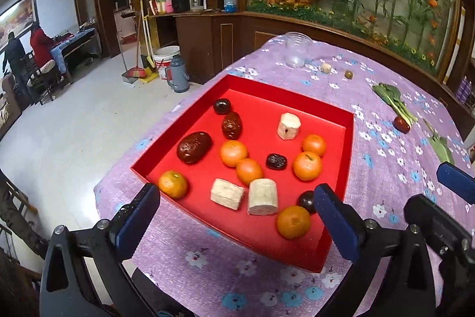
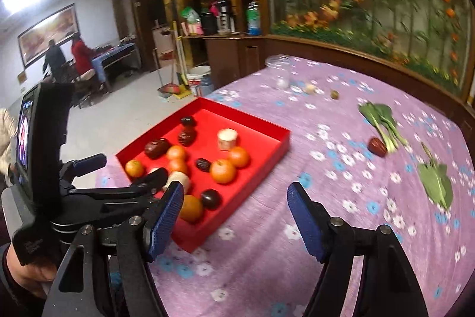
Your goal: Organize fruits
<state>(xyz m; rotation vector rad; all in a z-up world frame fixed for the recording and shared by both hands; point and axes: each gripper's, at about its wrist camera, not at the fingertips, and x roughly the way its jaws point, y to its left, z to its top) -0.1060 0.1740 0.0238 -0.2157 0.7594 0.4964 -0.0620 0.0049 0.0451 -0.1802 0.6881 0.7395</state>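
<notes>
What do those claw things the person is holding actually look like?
Each is a black plastic frame with silver bolts at its joints, ending in two flat blue pads with ribbed faces. The left claw appears in its own camera, the right claw in its own. The right camera also shows the left tool from the side, with a small lit screen on its black body and a hand gripping below.

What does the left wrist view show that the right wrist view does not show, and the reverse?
Only the left wrist view shows all six oranges uncovered, including the near one, and both near pale cut pieces.

Only the right wrist view shows the hand holding the left hand-held gripper and the screen mounted on it.

Both show the red tray, the clear jar, the leafy greens with a red date beside them, and open, empty jaws on each view's own gripper, including the right hand-held gripper.
</notes>
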